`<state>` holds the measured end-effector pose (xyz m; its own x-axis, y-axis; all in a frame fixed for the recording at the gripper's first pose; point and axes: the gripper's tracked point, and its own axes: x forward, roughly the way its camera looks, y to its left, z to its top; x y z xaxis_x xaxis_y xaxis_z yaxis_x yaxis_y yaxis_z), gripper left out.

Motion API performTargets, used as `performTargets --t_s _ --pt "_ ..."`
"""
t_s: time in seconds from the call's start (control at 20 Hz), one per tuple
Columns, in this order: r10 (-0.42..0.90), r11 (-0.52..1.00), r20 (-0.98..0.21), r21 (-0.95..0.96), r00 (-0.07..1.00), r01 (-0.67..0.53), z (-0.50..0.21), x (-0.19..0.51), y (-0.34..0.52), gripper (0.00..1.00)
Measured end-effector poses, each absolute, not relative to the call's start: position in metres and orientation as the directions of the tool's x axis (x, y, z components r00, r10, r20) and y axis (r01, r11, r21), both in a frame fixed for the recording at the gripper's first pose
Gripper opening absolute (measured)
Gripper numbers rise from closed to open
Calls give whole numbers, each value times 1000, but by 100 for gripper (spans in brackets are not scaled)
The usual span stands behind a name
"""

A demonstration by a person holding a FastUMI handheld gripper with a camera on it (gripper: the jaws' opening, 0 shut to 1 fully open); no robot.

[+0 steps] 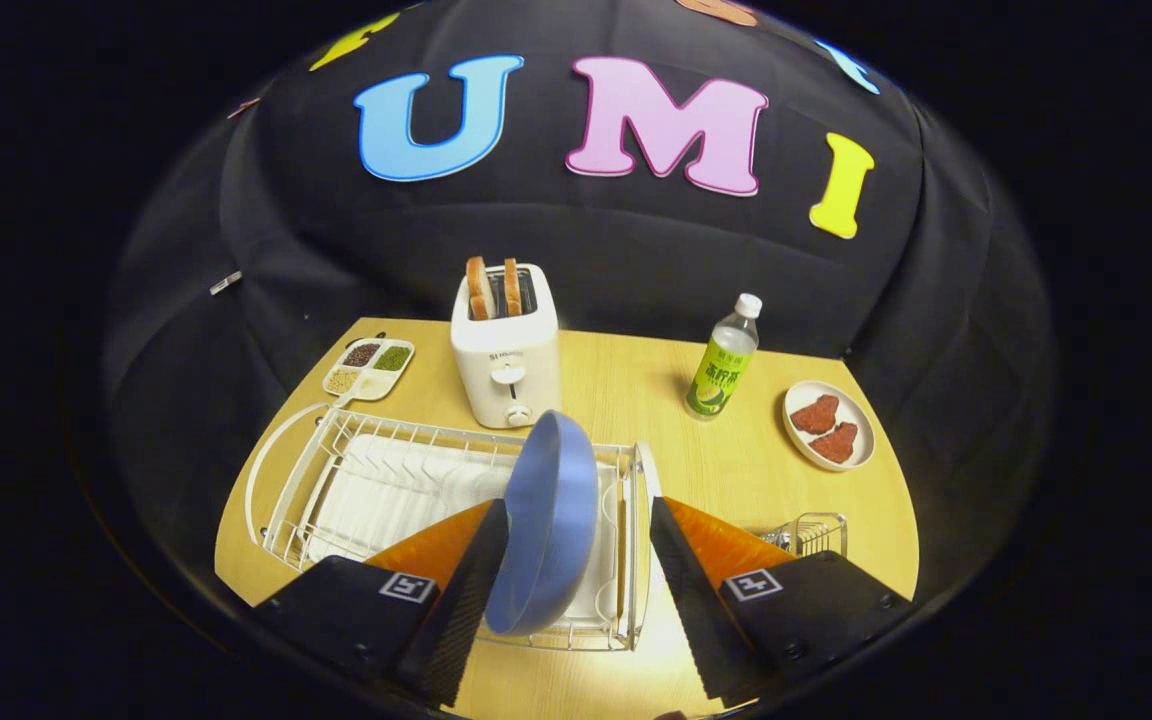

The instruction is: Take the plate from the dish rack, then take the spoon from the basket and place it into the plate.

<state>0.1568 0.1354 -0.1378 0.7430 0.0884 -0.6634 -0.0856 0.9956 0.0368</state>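
Right now the tongs (576, 545) stand wide apart over the near end of the dish rack (336, 480), and one blue plate (548, 525) sits on edge in the gap between their two fingers, leaning hard toward the left finger (471, 570). The plate's rim looks to touch that finger, while open space separates it from the right finger (681, 570), so the tongs are not clamped on it. The plate is round, smooth and matte, standing at the rack's right-hand end. The rack is white wire over a ribbed white tray, with a curved handle at its far left. Beside the right finger a small wire basket (816, 533) peeks out; I cannot make out a spoon in it. The worktop (636, 380) is pale wood grain. Beyond the rack stands one boxy white toaster (506, 350) with two slices of browned bread (492, 287) upright in its slots. Left of it lies one white divided dish (370, 367) with four compartments of grains or seeds. To the right stand one clear plastic bottle (724, 360) with a white cap and green label, and one small oval plate (829, 425) carrying two reddish-brown pieces of food.
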Motion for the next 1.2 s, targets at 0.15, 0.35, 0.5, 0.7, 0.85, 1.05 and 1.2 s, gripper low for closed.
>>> performTargets --t_s 0.15,0.35,0.5,0.7,0.85,1.05,1.2 --pt "75 997 -695 36 716 -70 -152 164 138 71" --pt "88 995 -743 38 663 -89 -177 166 152 58" --pt "48 998 -768 7 638 -67 -188 164 152 45" --pt "13 1000 -763 19 646 2 -188 169 152 34" --pt "-20 999 -739 12 673 43 -177 172 151 29" --pt "-108 993 -685 -34 721 116 -161 179 134 27" --pt "-129 989 -684 -32 718 147 -160 176 131 27"
